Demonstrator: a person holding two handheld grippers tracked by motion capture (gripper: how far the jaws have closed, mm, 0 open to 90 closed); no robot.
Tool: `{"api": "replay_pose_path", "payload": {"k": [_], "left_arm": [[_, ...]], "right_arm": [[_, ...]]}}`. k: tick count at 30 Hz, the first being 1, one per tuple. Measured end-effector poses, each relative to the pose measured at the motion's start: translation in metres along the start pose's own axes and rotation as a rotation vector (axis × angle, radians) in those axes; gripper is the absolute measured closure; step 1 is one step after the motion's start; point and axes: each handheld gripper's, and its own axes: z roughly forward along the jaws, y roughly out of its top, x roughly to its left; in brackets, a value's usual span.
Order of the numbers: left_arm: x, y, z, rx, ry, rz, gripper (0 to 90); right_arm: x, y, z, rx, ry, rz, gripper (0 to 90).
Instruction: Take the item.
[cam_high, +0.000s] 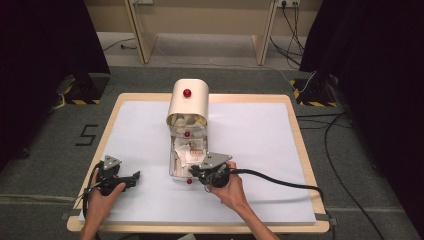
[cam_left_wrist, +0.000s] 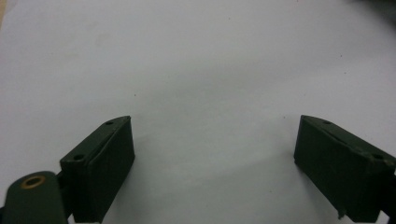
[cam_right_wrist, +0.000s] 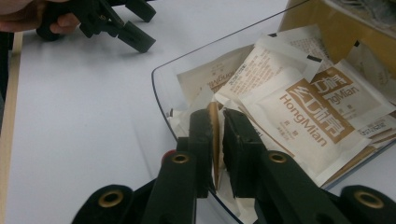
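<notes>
Sachet (cam_right_wrist: 215, 140), edge-on, is pinched between the right tongs (cam_right_wrist: 217, 135) at the tray's (cam_right_wrist: 156, 93) near end, mid-worktop (cam_high: 250, 145). Its flat face runs along the jaws. Left tongs (cam_left_wrist: 212, 163), wide and empty, lie well apart toward the near-left corner.

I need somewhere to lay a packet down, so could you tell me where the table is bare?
The white sheet is bare right of the clear drawer, and left between it and the left gripper. It is crowded in the drawer, where the right gripper pinches a packet among the tea packets.
</notes>
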Motion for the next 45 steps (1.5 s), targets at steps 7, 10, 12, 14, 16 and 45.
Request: {"api": "replay_pose_path", "payload": {"k": [7,10,12,14,16,45], "left_arm": [[0.0,0.0,0.0,0.0,0.0,0.0,11.4],[0.0,0.0,0.0,0.0,0.0,0.0,11.3],[0.0,0.0,0.0,0.0,0.0,0.0,11.3],[0.0,0.0,0.0,0.001,0.0,0.0,11.3],[0.0,0.0,0.0,0.0,0.0,0.0,11.3],[0.0,0.0,0.0,0.0,0.0,0.0,11.3]], "right_arm": [[-0.002,0.004,-0.006,-0.034,-0.015,0.003,87.9],[-0.003,0.008,-0.011,-0.064,-0.01,0.017,88.1],[-0.005,0.011,-0.017,-0.081,-0.021,0.017,88.1],[-0.007,0.014,-0.022,-0.096,-0.028,0.018,88.1],[-0.008,0.017,-0.029,-0.117,-0.035,0.019,88.1],[-0.05,0.017,-0.082,-0.183,-0.18,0.089,88.1]]}}
